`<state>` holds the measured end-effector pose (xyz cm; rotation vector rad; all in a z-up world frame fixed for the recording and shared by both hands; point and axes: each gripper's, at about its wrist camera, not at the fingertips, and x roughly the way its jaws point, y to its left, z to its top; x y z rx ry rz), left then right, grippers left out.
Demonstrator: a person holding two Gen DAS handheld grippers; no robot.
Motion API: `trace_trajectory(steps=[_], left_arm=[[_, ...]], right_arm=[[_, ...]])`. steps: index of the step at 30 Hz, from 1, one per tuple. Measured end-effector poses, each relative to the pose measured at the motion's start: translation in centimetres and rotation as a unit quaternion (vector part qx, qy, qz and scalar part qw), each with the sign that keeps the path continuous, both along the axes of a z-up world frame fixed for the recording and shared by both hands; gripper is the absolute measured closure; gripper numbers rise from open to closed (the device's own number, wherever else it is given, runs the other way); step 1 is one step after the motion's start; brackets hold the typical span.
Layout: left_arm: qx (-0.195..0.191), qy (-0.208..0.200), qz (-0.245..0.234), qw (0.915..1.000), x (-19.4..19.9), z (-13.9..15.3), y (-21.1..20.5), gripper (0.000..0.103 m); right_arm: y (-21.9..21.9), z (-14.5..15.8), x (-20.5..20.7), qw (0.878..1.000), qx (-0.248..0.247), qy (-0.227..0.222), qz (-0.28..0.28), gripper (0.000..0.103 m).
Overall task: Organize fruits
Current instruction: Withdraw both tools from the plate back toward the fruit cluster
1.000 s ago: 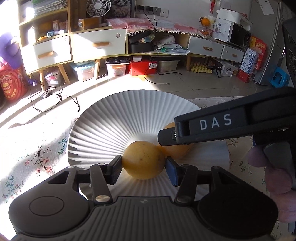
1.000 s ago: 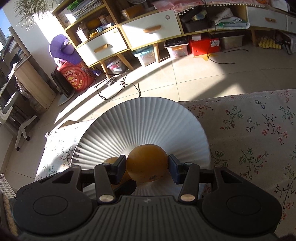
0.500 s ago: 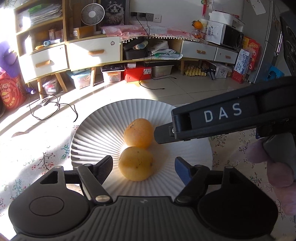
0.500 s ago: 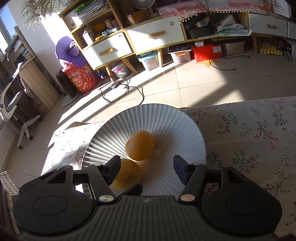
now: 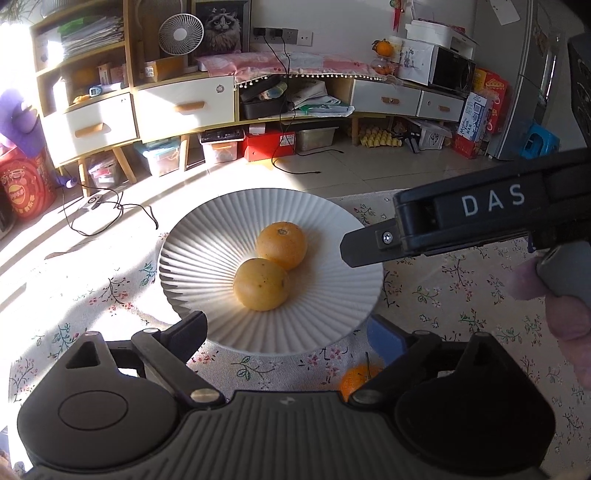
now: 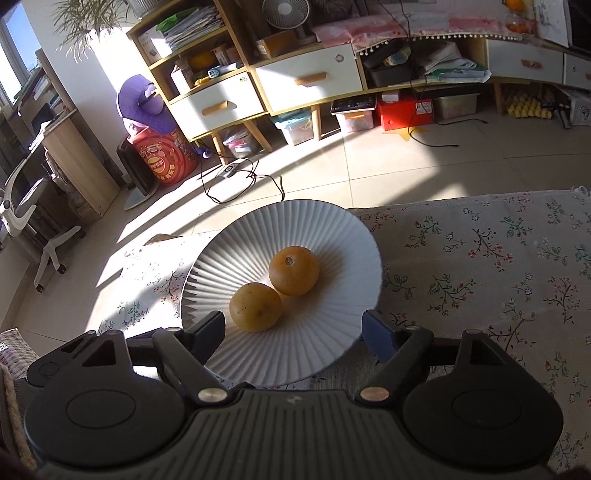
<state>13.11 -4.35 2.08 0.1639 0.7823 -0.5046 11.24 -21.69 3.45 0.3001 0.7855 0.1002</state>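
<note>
- Surface: a table under a floral tablecloth (image 6: 480, 266), lit by strong sun from the left; beyond its far edge lies a tiled floor (image 6: 406, 166).
- Task items: two oranges, the nearer orange (image 5: 261, 284) and the farther orange (image 5: 282, 245), touch each other at the centre of a ribbed white plate (image 5: 207, 236). A third orange (image 5: 352, 378), partly hidden by the gripper, rests on the cloth near the plate.
- Left gripper (image 5: 288, 332): fingers spread wide, having just opened, nothing between them.
- Right gripper (image 6: 295, 332): likewise just opened and empty; its side reads "DAS" in the left view.
- Room: a long cabinet (image 5: 177, 107) with white drawers, a fan (image 5: 181, 33), a cat picture (image 5: 221, 24), and a red drum (image 6: 166, 158) whose label is probably too small to read.
</note>
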Motion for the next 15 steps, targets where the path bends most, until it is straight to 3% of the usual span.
trace_trajectory(steps=[15], left_arm=[[0.023, 0.006, 0.011, 0.9996, -4.0, 0.6, 2.7, 0.008]], right_arm=[[0.6, -0.7, -4.0, 1.0, -0.02, 0.01, 0.015, 0.009]])
